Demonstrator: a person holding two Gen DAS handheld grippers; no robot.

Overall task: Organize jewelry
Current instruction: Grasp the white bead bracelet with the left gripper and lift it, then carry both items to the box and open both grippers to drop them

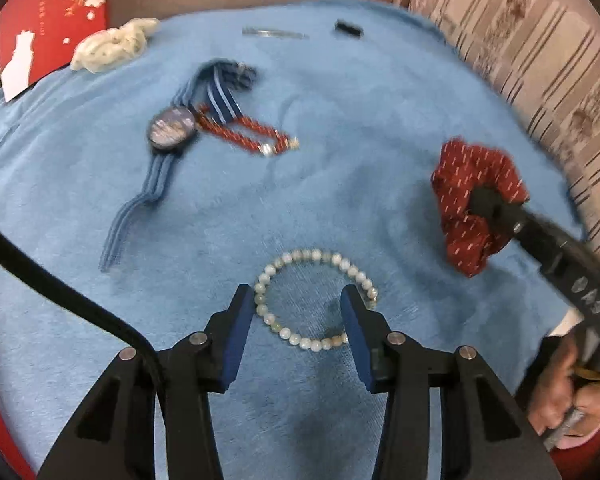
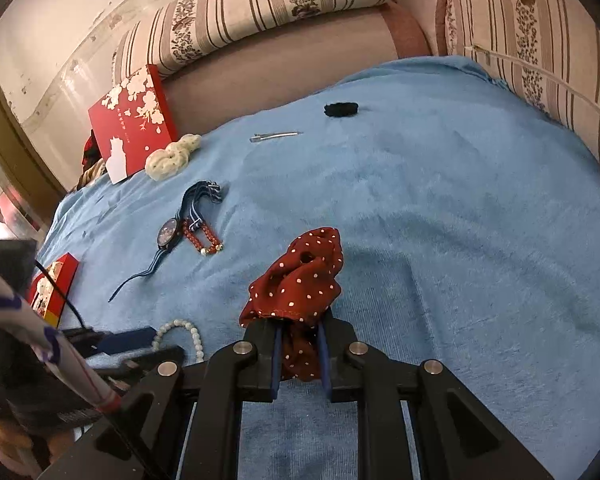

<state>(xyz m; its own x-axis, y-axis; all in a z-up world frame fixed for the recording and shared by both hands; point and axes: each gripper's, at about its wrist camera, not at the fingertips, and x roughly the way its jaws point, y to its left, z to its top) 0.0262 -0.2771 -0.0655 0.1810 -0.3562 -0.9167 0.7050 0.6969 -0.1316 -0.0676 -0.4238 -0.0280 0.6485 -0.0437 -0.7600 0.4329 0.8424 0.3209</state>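
A pale bead bracelet (image 1: 300, 258) lies on the blue blanket (image 1: 340, 128). My left gripper (image 1: 298, 300) is open just above it, one finger on each side of the ring. My right gripper (image 2: 299, 326) is shut on a red dotted scrunchie (image 2: 300, 272) and holds it above the blanket; the scrunchie also shows in the left wrist view (image 1: 472, 184). A blue-strapped watch (image 1: 172, 128) and a red bead bracelet (image 1: 244, 132) lie together further back. The pale bracelet shows at the lower left of the right wrist view (image 2: 180, 326).
A cream scrunchie (image 2: 172, 156), a silver hair clip (image 2: 274, 136) and a black hair tie (image 2: 341, 109) lie at the back. A red flowered box (image 2: 136, 116) stands at the back left, a smaller red box (image 2: 56, 280) at the left edge. Striped sofa cushions (image 2: 540, 60) border the blanket.
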